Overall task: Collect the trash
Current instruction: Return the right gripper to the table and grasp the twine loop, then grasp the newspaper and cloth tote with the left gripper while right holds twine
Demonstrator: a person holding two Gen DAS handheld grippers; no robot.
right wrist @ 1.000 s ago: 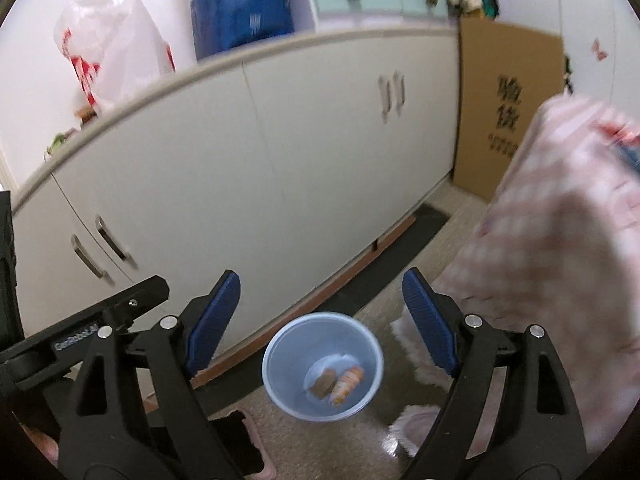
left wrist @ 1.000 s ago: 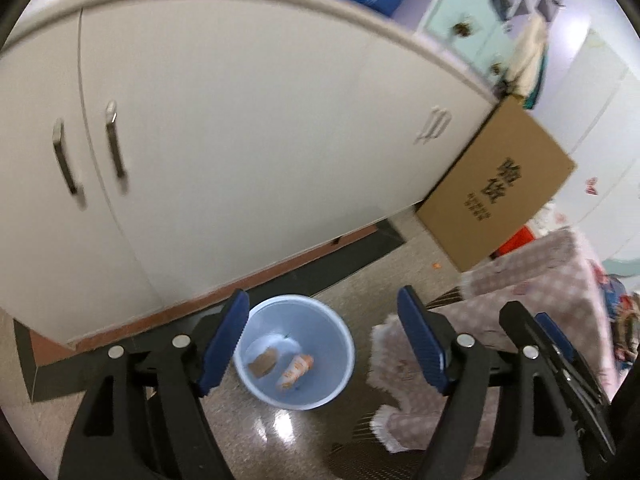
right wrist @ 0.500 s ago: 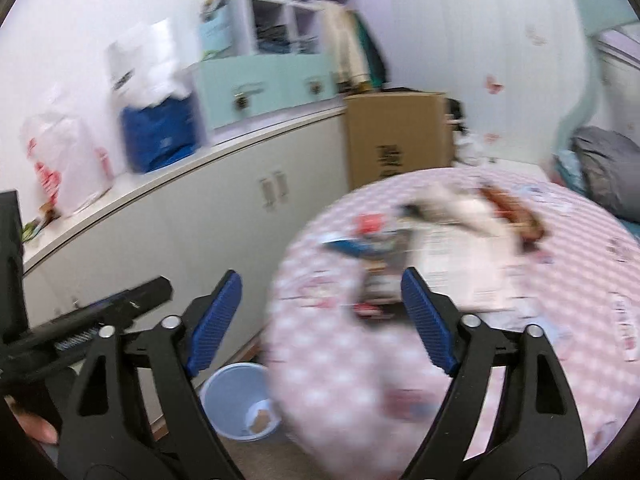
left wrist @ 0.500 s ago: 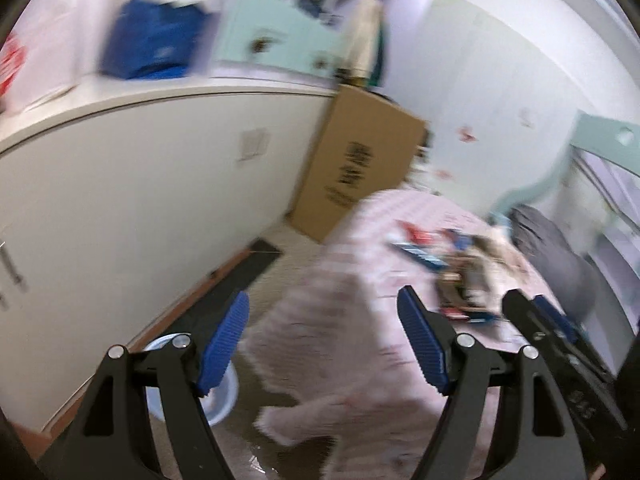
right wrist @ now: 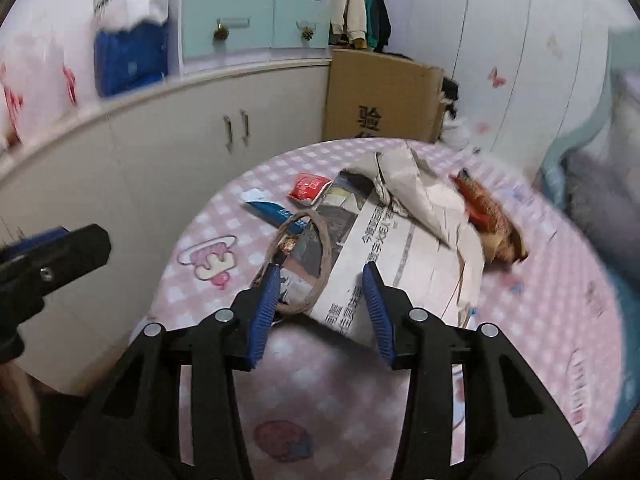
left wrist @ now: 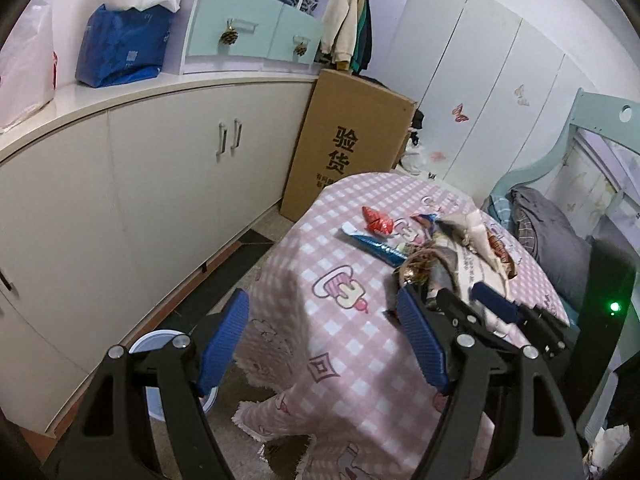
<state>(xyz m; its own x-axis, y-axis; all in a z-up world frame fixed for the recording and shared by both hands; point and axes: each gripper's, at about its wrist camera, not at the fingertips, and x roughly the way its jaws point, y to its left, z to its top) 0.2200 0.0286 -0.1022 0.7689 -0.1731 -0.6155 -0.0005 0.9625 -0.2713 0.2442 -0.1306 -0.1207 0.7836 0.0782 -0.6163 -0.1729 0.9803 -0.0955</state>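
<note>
Trash lies on a round table with a pink checked cloth [right wrist: 320,384]: a newspaper [right wrist: 400,256], a crumpled paper [right wrist: 416,188], a red wrapper [right wrist: 308,188], a blue wrapper [right wrist: 272,210], an orange-brown wrapper [right wrist: 488,216] and a brown ring-shaped strip [right wrist: 316,264]. My right gripper [right wrist: 320,292] is open just above the newspaper's near edge and the brown strip. My left gripper [left wrist: 324,332] is open and empty over the table's left edge [left wrist: 288,280]. The light blue bin [left wrist: 156,344] stands on the floor, partly hidden behind the left finger.
White cabinets [left wrist: 140,184] run along the left wall with bags on top. A tall cardboard box [left wrist: 352,148] leans behind the table. A bed with grey bedding [left wrist: 552,236] stands to the right. White wardrobe doors [left wrist: 480,92] fill the back.
Both grippers swung up from the bin on the floor to the table. The right gripper has come down close over the newspaper and has narrowed its opening.
</note>
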